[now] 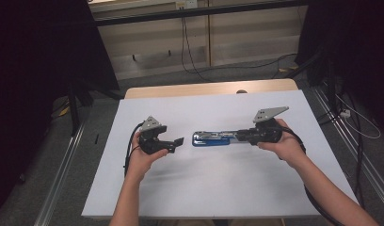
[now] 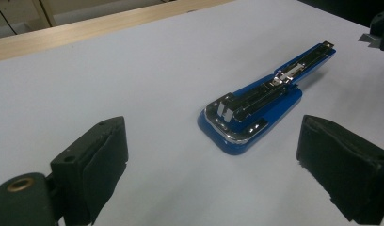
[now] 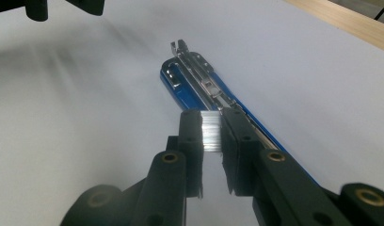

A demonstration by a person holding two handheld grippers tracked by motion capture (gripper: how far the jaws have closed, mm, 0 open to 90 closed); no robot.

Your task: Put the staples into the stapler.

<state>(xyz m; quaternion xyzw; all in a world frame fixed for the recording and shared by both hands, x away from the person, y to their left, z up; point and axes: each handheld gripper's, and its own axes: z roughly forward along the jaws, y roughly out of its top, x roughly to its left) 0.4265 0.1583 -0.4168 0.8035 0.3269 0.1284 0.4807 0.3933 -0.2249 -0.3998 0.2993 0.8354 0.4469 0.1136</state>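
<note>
A blue stapler (image 1: 211, 138) lies opened flat on the white tabletop (image 1: 213, 188), near the middle, its length running left to right with the broad rounded end toward the left. Its metal staple channel faces up, as seen in the left gripper view (image 2: 270, 96) and the right gripper view (image 3: 204, 87). The right tongs (image 1: 242, 135), held in the person's right hand (image 1: 286, 143), sit at the right end of the stapler in the high view, pointing left along it. In the right gripper view the right tongs (image 3: 212, 129) stand nearly closed, the two black jaws pinching a small silvery strip of staples (image 3: 211, 132) between their pads; the strip is held above the stapler's channel, and whether it touches the channel cannot be told. The left tongs (image 1: 178, 142), held in the person's left hand (image 1: 145, 157), are just left of the stapler's broad end and apart from it, pointing right toward it. In the left gripper view the left tongs (image 2: 211, 155) stand wide open with nothing between the jaws; the stapler lies on the tabletop beyond them, untouched by either pad. A wooden edge (image 1: 204, 88) borders the far side of the tabletop. Cables (image 1: 188, 47) trail across the floor beyond.
</note>
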